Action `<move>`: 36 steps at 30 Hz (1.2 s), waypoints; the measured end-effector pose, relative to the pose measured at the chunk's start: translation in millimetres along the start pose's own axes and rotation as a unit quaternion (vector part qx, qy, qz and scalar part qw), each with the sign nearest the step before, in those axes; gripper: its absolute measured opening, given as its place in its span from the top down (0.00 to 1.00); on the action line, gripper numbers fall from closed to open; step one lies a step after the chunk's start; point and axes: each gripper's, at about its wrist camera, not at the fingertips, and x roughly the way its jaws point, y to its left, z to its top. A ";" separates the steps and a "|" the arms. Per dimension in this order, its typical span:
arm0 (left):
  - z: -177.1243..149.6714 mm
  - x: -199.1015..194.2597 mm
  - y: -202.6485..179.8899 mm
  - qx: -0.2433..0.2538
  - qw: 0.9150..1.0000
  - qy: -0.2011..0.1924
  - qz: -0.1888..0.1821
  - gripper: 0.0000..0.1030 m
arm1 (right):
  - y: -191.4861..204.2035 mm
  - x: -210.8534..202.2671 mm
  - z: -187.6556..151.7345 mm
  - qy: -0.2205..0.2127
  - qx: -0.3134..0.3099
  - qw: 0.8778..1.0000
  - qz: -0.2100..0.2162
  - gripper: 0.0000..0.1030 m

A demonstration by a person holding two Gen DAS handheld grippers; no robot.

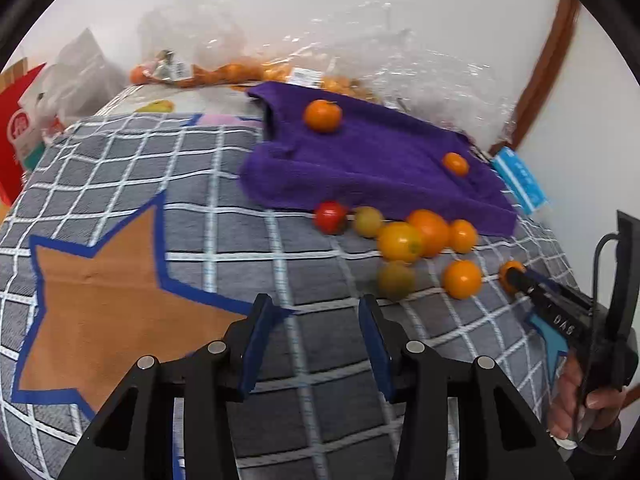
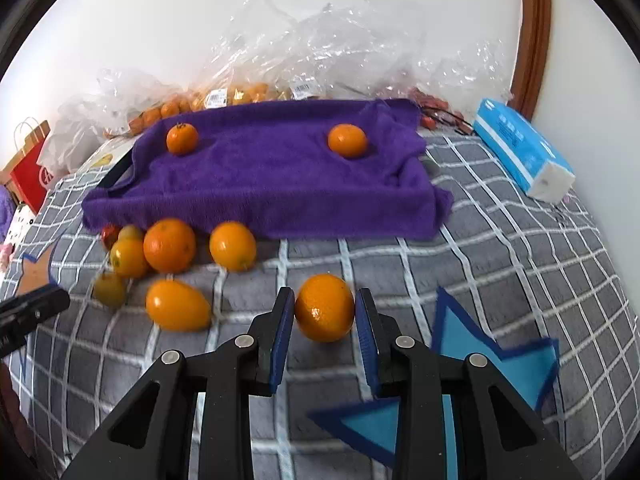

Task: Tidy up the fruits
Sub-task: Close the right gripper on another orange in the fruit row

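R gripper [image 2: 325,312] clamped on orange [image 2: 325,308] | L gripper [image 1: 316,320] apart, empty | tissue pack [image 2: 520,148] whole in R view only

Black gripper [image 2: 325,316], blue pads, silver screws.

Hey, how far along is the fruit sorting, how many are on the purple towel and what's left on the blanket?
Done: two oranges, one and another, sit on the purple towel.
In hand: the right gripper is shut on a third orange, which is not visibly lifted off the blanket.
Left: a cluster of about seven fruits lies in front of the towel. The left gripper is open and empty.
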 end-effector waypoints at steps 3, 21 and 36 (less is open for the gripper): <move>0.1 2.8 -11.3 0.009 1.000 0.001 -0.011 0.59 | -1.4 -4.0 -5.6 -0.007 -0.002 1.000 0.009 0.69; 8.1 16.1 -48.9 0.066 0.998 0.002 -0.010 0.59 | -9.1 -3.1 -9.3 -0.015 0.010 1.000 0.018 0.69; 8.5 20.6 -47.2 0.060 0.998 0.006 0.010 0.75 | -16.1 -3.1 -11.7 -0.012 0.024 0.999 0.019 0.69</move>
